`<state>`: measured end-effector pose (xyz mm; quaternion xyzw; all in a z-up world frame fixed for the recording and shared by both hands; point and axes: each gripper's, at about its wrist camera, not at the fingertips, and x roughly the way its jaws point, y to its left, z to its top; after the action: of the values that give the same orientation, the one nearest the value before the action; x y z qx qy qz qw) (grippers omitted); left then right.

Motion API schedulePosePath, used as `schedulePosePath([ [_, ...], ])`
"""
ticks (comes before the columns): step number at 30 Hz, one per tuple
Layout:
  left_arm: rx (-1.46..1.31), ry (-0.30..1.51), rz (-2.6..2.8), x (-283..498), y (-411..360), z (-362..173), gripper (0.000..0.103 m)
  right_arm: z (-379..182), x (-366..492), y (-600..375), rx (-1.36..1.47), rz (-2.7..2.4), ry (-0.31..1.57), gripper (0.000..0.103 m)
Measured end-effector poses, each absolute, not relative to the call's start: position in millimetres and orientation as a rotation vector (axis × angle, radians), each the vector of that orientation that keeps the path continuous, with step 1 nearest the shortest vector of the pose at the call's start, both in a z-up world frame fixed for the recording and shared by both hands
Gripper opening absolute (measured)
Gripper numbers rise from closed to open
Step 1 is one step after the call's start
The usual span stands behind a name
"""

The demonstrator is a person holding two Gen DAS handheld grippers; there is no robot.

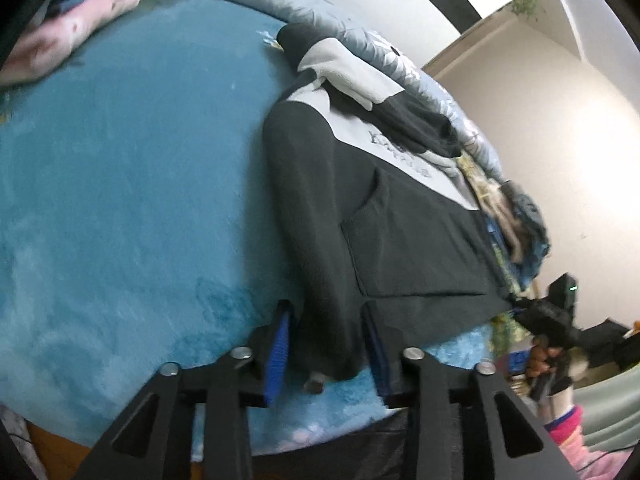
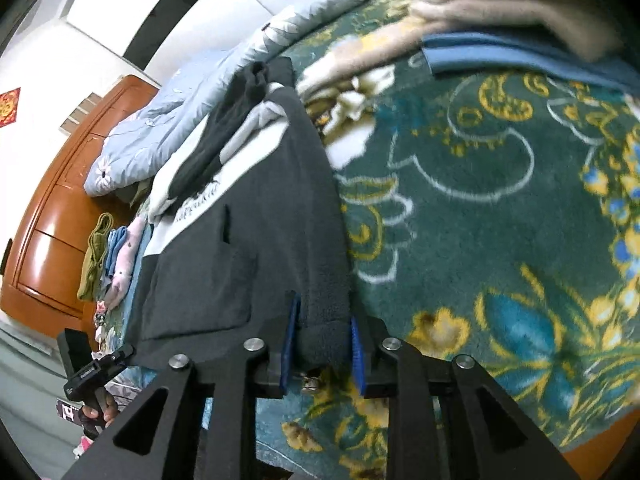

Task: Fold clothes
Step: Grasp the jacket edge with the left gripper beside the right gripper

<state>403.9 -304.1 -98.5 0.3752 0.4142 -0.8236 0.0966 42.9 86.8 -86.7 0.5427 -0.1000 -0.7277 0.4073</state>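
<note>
The left wrist view alone shows the plain blue blanket [image 1: 120,168], bare and roomy left of 1 dark hoodie [image 1: 400,232]; the right wrist view alone shows a floral blanket [image 2: 500,200] and a wooden dresser [image 2: 60,220]. The hoodie lies flat on the bed. The left gripper [image 1: 330,344] has its jaws pinching 1 cuff; the right gripper [image 2: 325,346] has its jaws pinching the other.

Each gripper, the left gripper [image 1: 330,344] and the right gripper [image 2: 325,346], is matte black, with two angular linkage arms pierced by triangular cut-outs, round silver screws at the joints, and ribbed blue pads [image 1: 279,350] lining the fingers. At four o'clock in the left view, a pink fuzzy sleeve [image 1: 568,426] shows.
</note>
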Motion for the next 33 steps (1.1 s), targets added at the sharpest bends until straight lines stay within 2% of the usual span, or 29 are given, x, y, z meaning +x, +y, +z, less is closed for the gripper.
schedulePosePath([
  [3, 1.107, 1.24, -2.428, 396, -311, -101, 0.052, -82, 34, 88, 1.331, -1.841, -0.281, 0.039],
  [5, 1.104, 1.248, -2.421, 391, -315, -103, 0.06, -85, 22, 87, 1.347, -1.84, -0.309, 0.04],
  [10, 1.078, 1.291, -2.417, 381, -324, -107, 0.064, -97, 6, 77, 1.399, -1.804, -0.335, 0.041],
  [12, 1.068, 1.319, -2.415, 381, -325, -107, 0.066, -96, 5, 73, 1.398, -1.79, -0.337, 0.049],
  [20, 1.124, 1.35, -2.504, 390, -308, -105, 0.065, -104, 24, 66, 1.39, -1.639, -0.344, 0.049],
  [22, 1.118, 1.373, -2.517, 393, -307, -105, 0.065, -108, 26, 72, 1.399, -1.594, -0.376, 0.047],
  [24, 1.117, 1.383, -2.519, 393, -306, -105, 0.064, -110, 27, 73, 1.405, -1.571, -0.378, 0.04],
  [25, 1.116, 1.384, -2.519, 393, -305, -105, 0.06, -110, 27, 73, 1.41, -1.575, -0.375, 0.037],
  [27, 1.116, 1.398, -2.509, 393, -306, -106, 0.044, -112, 26, 74, 1.425, -1.576, -0.372, 0.023],
  [29, 1.092, 1.45, -2.488, 400, -311, -111, 0.019, -113, 24, 75, 1.442, -1.563, -0.376, 0.02],
  [33, 0.996, 1.618, -2.469, 415, -321, -123, 0.015, -108, 19, 77, 1.431, -1.524, -0.429, 0.017],
])
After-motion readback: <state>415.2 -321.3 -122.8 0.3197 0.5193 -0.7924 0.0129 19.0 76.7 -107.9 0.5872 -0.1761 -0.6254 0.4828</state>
